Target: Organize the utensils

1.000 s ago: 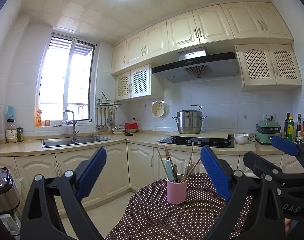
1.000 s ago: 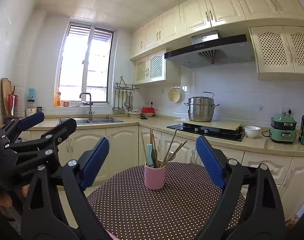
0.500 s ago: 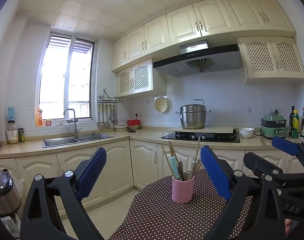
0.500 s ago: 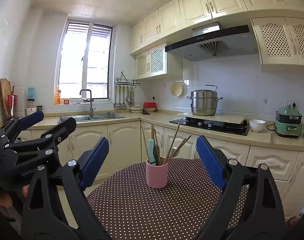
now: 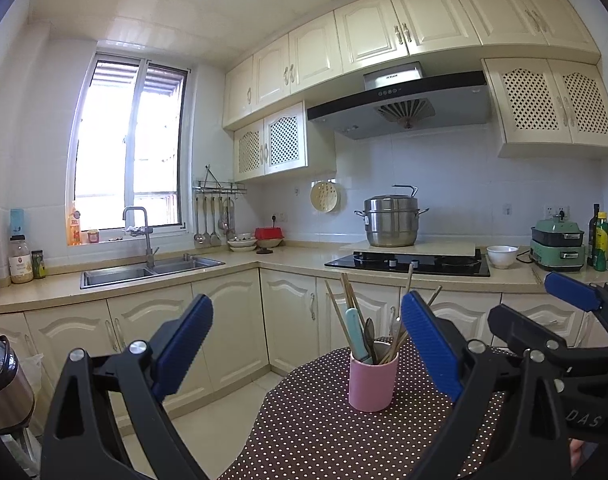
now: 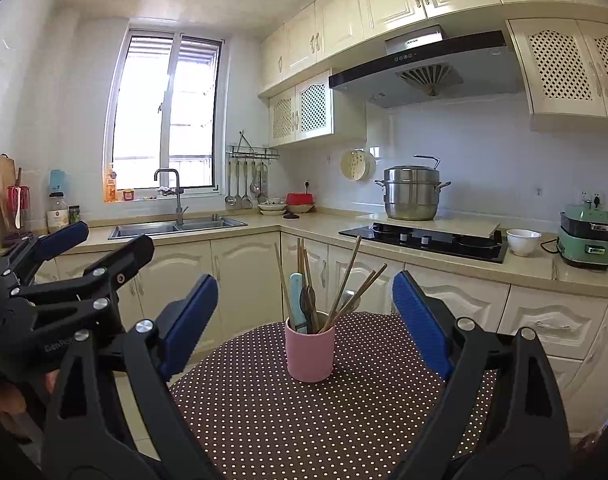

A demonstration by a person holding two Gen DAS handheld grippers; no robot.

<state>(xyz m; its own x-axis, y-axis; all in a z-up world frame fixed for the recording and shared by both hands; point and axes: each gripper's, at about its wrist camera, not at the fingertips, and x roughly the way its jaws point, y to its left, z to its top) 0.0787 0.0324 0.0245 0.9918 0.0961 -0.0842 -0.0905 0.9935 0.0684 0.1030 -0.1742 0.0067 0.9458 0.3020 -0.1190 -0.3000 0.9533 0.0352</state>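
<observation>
Item: pink cylindrical cup w/ wooden chopsticks, pale-blue-handled utensil & metal spoons, upright, lower centre of frame on round brown white-dotted tablecloth. Left gripper & right gripper, black w/ blue pads: both spread wide, empty, apart from cup.

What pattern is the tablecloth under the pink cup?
Dark brown with small white polka dots, clearest in the right wrist view.

Cup upright on the desk, holding chopsticks and other utensils, handles up. Behind the desk, a counter: sink to the left under the window, hob to the right carrying a pot, bowl right of the hob. Left claw and right claw both spread wide before the cup, apart from it.
</observation>
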